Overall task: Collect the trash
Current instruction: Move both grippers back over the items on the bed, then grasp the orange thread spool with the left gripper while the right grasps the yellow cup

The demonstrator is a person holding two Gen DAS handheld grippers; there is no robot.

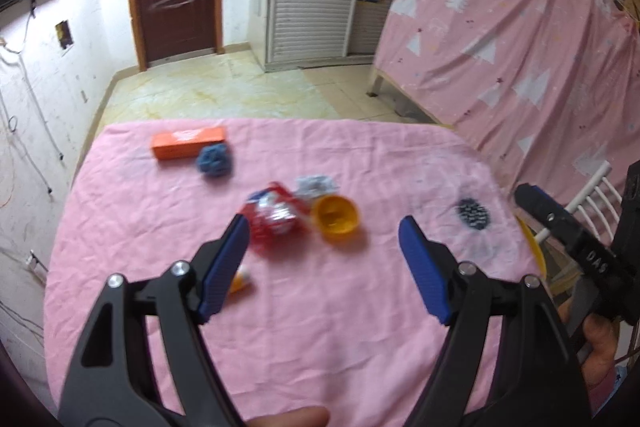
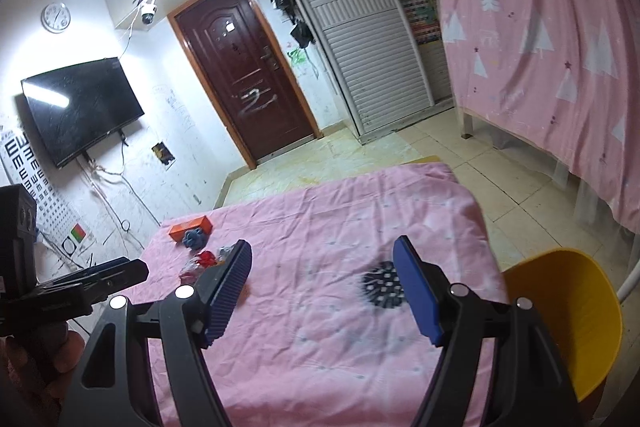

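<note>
Trash sits in a loose cluster on the pink tablecloth (image 1: 280, 347), and I take the yellow cup (image 1: 335, 217) as my landmark. Touching the cup on its left is the red wrapper (image 1: 272, 215); just behind the cup lies a crumpled grey wrapper (image 1: 315, 184). Farther back and to the left of the cup, near the table's far edge, the orange box (image 1: 188, 142) lies with the blue crumpled ball (image 1: 215, 159) touching its right end. Well to the right of the cup, the black-and-white patterned piece (image 1: 474, 213) lies alone, close to the right edge of the cloth. Nearer me and to the left of the cup, a small orange-and-white scrap (image 1: 242, 281) peeks from behind a finger.

My left gripper (image 1: 322, 227) hangs over the cloth with its jaws spread and nothing between the pads, the red wrapper just beyond the left fingertip. My right gripper (image 2: 322, 247) is also spread apart and empty, with the patterned piece just left of its right finger.

Between the cup and the near edge the cloth is bare, which gives me room. Beyond the right edge, past the patterned piece, stands a yellow bin (image 2: 568, 311), tight against the table corner.
</note>
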